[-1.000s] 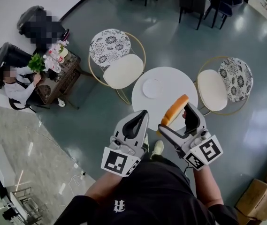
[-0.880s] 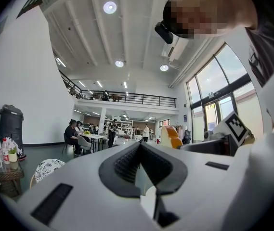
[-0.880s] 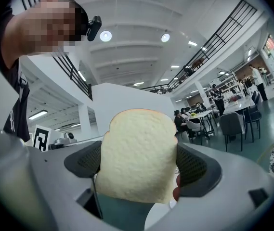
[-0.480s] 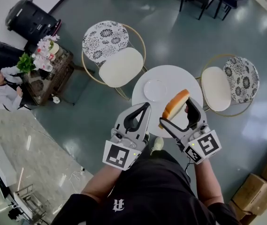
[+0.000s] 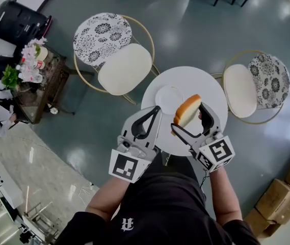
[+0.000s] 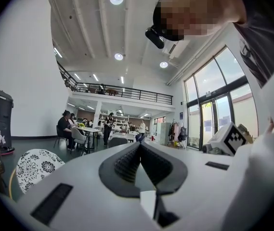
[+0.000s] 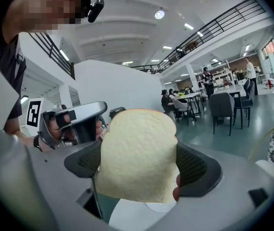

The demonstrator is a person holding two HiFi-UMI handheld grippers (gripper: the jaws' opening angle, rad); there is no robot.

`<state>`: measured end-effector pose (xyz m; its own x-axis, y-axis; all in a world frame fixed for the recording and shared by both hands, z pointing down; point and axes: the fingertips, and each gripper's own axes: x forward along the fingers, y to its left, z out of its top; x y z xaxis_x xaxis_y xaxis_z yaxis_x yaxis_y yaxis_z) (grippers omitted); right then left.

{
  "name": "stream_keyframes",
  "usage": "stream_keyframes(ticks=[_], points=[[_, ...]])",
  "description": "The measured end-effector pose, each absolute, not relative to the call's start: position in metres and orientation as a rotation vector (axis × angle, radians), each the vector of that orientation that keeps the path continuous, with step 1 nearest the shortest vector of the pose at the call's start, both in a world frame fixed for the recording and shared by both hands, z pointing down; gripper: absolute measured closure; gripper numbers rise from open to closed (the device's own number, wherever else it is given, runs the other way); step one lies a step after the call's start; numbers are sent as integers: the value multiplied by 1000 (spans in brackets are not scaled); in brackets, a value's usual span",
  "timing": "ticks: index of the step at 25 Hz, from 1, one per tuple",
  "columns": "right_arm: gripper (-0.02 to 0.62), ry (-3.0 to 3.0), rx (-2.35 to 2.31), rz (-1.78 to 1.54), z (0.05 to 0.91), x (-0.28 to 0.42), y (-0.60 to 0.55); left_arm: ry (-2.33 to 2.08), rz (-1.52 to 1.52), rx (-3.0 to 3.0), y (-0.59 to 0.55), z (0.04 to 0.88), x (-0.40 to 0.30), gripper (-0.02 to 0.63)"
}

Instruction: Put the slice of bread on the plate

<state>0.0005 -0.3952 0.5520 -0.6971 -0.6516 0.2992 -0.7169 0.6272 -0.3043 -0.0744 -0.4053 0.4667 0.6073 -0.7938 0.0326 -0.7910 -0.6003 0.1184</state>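
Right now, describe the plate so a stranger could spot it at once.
Find the round white table between the two gold-framed chairs. On its left half, just left of the held bread slice, lies the plate: the only dish there, small, round, white like the tabletop.

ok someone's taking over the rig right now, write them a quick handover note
Right tool: shut on the slice of bread, gripped by its edges and held up in the air over the round white table.
Left tool: shut, nothing in it, hanging at the near edge of the table.
Plate: on the table, nothing on the part that shows; in the head view the bread overlaps its right rim.
Done: the bread is picked up and carried over the table.
Left: bring it over the middle of the plate, lower it, open the right tool, draw back.
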Motion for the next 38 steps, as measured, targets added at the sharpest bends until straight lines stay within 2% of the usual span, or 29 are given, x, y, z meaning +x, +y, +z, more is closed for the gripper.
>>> stream_keyframes(ticks=[18,38], points=[[106,-2283,977,680,767,-26,-446,-1351,19,2624,-444,591,-97,601],[106,-1975,866,661,846,-40,-459,-1366,41,2540,-464,622,-116,601]])
